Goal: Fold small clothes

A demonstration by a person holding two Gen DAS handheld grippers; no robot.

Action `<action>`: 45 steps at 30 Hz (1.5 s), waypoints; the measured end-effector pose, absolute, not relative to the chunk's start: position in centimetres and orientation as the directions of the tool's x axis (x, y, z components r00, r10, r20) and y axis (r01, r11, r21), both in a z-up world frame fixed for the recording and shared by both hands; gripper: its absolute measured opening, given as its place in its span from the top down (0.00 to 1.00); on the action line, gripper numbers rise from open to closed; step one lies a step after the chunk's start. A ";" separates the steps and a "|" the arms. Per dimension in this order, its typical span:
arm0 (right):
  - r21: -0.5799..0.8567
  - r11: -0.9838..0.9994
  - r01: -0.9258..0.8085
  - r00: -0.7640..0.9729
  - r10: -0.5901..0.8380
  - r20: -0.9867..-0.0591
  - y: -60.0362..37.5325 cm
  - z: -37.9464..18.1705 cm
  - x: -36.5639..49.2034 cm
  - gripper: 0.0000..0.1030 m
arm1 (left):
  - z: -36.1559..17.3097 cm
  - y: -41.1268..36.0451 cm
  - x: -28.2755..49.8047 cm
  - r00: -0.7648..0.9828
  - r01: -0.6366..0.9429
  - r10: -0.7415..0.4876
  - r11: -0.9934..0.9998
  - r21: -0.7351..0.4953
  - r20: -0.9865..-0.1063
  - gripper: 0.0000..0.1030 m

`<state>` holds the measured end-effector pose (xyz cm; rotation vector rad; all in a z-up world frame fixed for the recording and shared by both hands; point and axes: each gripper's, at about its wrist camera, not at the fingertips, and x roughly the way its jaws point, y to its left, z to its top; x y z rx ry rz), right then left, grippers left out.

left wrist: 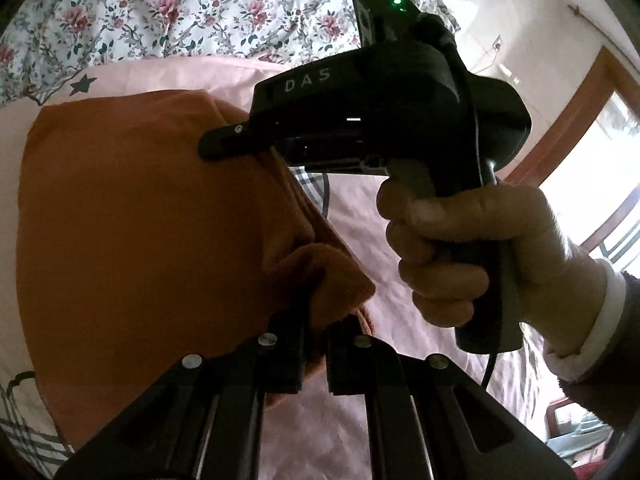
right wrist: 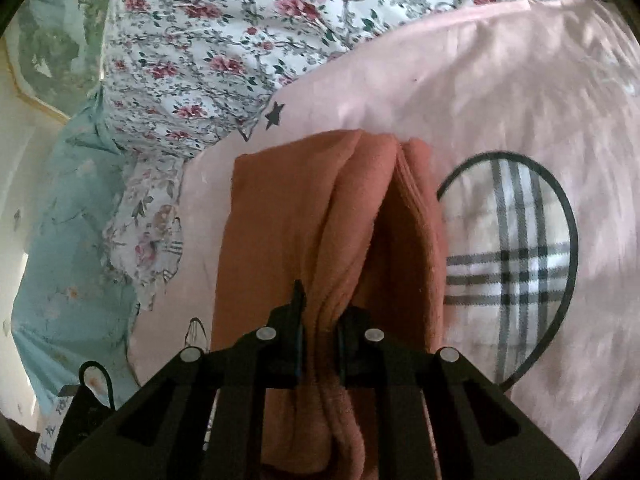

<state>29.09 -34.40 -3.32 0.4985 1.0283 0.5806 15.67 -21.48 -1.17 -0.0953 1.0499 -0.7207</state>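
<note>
An orange garment [left wrist: 132,232] lies partly folded over a pink bedsheet [left wrist: 352,224]. My left gripper [left wrist: 314,320] is shut on a bunched corner of it near its right edge. The right gripper [left wrist: 224,142] shows in the left wrist view, held by a hand [left wrist: 480,256], its black fingers pinching the garment's upper right edge. In the right wrist view the right gripper [right wrist: 320,320] is shut on a thick fold of the orange garment [right wrist: 288,216], which hangs in layered pleats below and ahead of it.
A floral quilt [left wrist: 180,8] is heaped at the far side of the bed; it also shows in the right wrist view [right wrist: 224,48]. The pink sheet [right wrist: 480,92] has a plaid round patch [right wrist: 516,264]. A light blue cloth [right wrist: 60,240] lies left. A window [left wrist: 592,184] stands right.
</note>
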 end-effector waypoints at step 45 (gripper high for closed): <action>0.505 0.855 -0.121 0.387 0.509 -0.769 -35.2 -6.1 27.9 0.38 | -7.5 -5.6 25.4 0.287 0.022 -0.549 0.823 -0.567 -0.785 0.23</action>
